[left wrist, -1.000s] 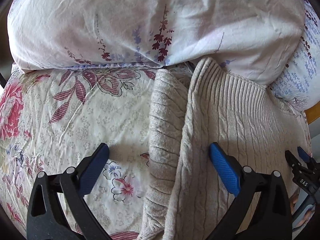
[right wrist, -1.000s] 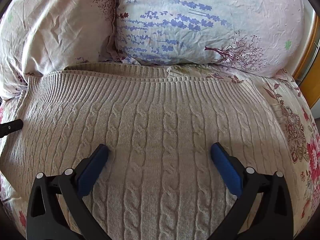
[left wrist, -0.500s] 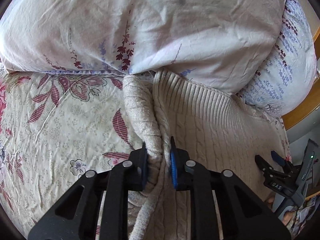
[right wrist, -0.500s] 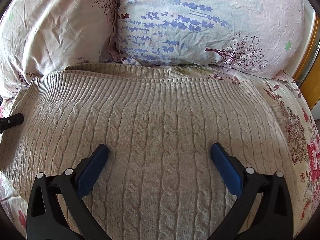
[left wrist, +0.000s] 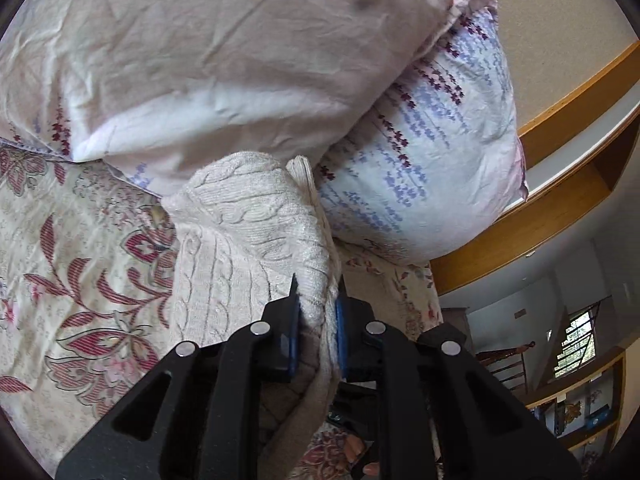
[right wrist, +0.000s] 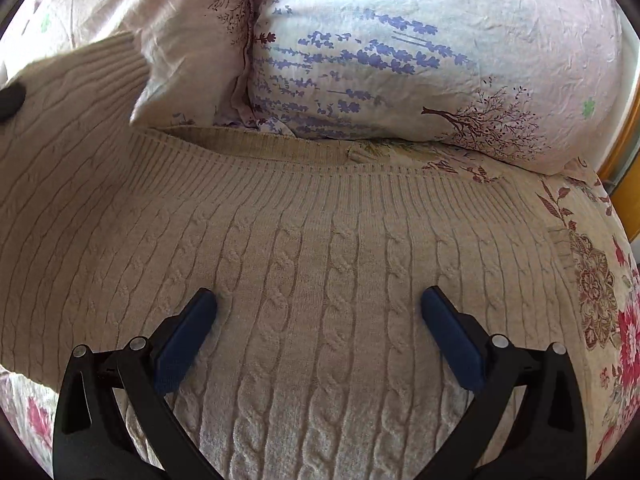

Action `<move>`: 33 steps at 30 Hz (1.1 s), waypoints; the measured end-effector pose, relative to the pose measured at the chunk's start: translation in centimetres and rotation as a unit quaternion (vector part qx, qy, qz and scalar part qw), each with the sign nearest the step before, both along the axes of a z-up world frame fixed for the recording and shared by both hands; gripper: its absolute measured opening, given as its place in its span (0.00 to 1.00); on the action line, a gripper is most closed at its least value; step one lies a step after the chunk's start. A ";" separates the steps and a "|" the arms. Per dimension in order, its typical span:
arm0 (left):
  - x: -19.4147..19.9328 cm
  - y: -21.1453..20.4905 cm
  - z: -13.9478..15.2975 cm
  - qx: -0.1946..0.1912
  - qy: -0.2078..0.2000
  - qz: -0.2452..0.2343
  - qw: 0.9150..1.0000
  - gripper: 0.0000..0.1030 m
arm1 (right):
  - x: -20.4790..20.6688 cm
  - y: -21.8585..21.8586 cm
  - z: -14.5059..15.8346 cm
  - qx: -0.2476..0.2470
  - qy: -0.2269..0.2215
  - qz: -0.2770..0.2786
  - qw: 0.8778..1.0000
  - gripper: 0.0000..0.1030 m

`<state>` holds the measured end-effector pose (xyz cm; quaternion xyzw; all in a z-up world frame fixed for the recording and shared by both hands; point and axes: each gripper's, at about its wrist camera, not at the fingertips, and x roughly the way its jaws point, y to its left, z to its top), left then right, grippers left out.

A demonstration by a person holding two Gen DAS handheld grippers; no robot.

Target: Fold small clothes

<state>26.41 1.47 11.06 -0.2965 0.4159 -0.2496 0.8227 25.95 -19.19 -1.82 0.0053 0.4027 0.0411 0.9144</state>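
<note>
The left wrist view looks forward along the left tool (left wrist: 318, 320) from very near, tilted up and to the right, so the pinched sweater (left wrist: 256, 216) fills the space just ahead, with pillows (left wrist: 224, 64) beyond and shelves (left wrist: 560, 184) to the right. The right wrist view looks along the right tool (right wrist: 320, 332) from close above the sweater (right wrist: 320, 240), facing the pillows (right wrist: 400, 52) ahead. Both views share sweater, pillows and bed (left wrist: 80, 260).
</note>
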 end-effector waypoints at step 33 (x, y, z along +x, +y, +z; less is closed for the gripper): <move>-6.0 -4.7 -3.0 0.199 -0.112 0.042 0.973 0.98 | -3.7 -19.3 1.4 0.432 0.032 -0.004 0.901 0.76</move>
